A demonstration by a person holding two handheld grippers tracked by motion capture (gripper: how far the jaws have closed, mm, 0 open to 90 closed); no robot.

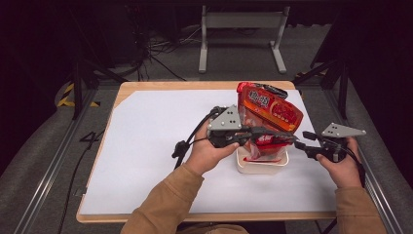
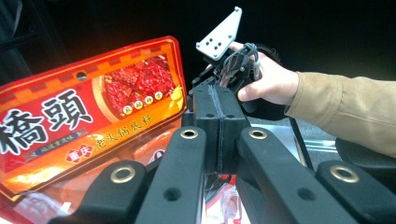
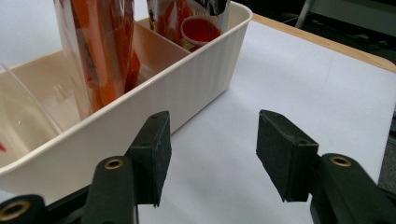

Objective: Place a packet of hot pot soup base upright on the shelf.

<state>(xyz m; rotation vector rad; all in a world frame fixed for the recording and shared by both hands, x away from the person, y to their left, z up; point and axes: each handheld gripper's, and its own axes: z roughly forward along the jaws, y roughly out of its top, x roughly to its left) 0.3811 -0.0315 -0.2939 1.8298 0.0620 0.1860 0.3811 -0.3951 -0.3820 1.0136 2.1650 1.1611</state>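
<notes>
A big red packet (image 1: 269,112) with white characters stands tilted in a cream divided container (image 1: 262,168) on the white table. My left gripper (image 1: 277,135) reaches across its lower front. In the left gripper view the pads (image 2: 208,126) press together, crinkled clear film comes out below them, and the red packet (image 2: 84,116) spreads to their left. My right gripper (image 1: 301,142) is just right of the container, open. In the right gripper view it (image 3: 212,156) has nothing between its pads, and the container's ribbed wall (image 3: 154,102) lies close beside the left pad.
A second packet with a red sauce picture (image 3: 196,18) stands in the container's far compartment. Bare white table (image 1: 156,146) spreads to the left and front, with its wooden edge around it. A metal stand (image 1: 241,22) and cables (image 1: 156,48) are on the floor behind.
</notes>
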